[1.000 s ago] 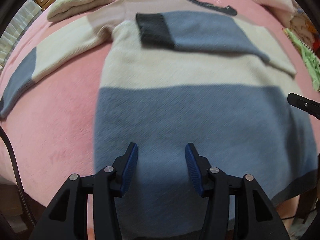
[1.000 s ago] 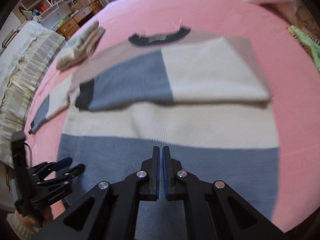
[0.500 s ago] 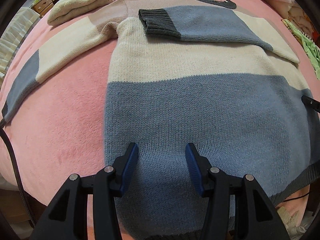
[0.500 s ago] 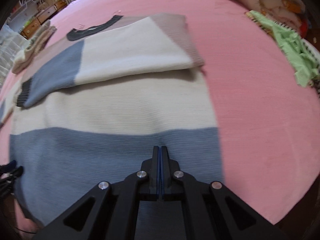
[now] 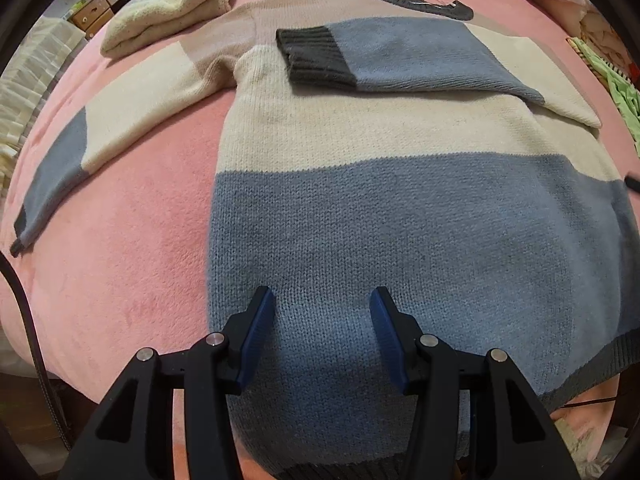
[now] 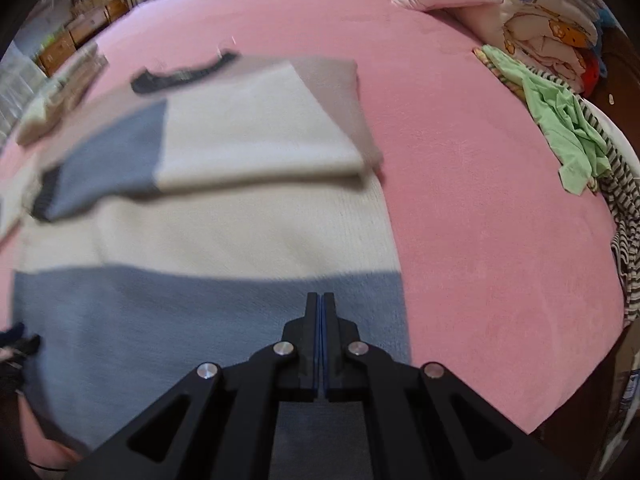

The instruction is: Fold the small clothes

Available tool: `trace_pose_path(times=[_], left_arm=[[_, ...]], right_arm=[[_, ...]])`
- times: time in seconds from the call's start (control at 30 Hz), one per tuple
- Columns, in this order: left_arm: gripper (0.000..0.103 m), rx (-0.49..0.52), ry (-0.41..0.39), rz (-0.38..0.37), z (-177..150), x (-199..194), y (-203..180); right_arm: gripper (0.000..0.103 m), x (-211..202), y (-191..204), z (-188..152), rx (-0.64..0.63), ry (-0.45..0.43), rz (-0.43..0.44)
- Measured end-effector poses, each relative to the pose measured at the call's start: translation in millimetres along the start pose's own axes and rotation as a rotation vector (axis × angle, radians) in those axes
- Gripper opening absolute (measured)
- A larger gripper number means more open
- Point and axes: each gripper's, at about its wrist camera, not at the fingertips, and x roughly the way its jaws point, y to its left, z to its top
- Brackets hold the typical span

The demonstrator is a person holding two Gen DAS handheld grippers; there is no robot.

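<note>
Left gripper (image 5: 322, 312) points steeply down over the sweater's (image 5: 400, 216) blue hem band near the bed's (image 5: 132, 232) front edge, jaws spread, nothing between them. Right gripper (image 6: 320, 312) has its jaws pressed together, empty, apparently above the sweater's right hem; it has shifted toward that side. One sleeve (image 5: 400, 60) lies folded across the chest. Green garment (image 6: 568, 128) sits at the right edge.

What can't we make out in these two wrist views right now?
- Sweater hem: left wrist view, partly behind the left gripper fingers and cut by the bottom edge.
- Neckline tag: right wrist view, blurred.
- Left gripper in the right wrist view: only a dark blurred scrap at the left edge.
- Folded pale cloth: what garment it is, unclear.
</note>
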Motion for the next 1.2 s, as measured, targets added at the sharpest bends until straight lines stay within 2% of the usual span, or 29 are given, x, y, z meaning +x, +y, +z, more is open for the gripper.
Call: trace_pose_path(times=[0.13, 0.3, 0.4, 0.53, 0.63, 0.77, 0.9, 1.03, 1.07, 1.13, 1.2], left_arm=[[0.049, 0.001, -0.009, -0.02, 6, -11, -7], [0.051, 0.003, -0.069, -0.069, 22, -32, -16], [0.053, -0.001, -0.117, -0.09, 46, -39, -23], [0.053, -0.044, -0.198, -0.106, 96, -39, -27], [0.053, -0.109, -0.236, -0.122, 138, -28, -24], [0.053, -0.173, -0.208, -0.137, 172, 3, -20], [0.053, -0.226, -0.134, -0.09, 180, 40, -14], [0.053, -0.207, -0.15, -0.07, 178, 50, -16], [0.053, -0.191, -0.154, -0.056, 179, 51, -19], [0.053, -0.173, -0.156, -0.033, 180, 54, -23], [0.053, -0.164, -0.158, -0.014, 182, 57, -26]], right_arm=[[0.0, -22, 5, 26, 0.051, -0.035, 0.082], [0.0, -33, 19, 66, 0.096, -0.072, 0.185], [0.002, -25, 28, 94, 0.109, -0.105, 0.206], [0.002, 12, 37, 132, 0.133, -0.082, 0.256], [0.002, 43, 41, 153, 0.118, -0.061, 0.228], [0.002, 80, 41, 169, 0.089, -0.019, 0.218], [0.002, 110, 28, 176, 0.049, 0.008, 0.109], [0.0, 129, -3, 179, 0.061, 0.006, 0.035], [0.0, 132, -13, 179, 0.07, 0.002, 0.032], [0.0, 136, -22, 181, 0.092, 0.01, 0.084], [0.0, 136, -21, 182, 0.079, 0.004, 0.071]])
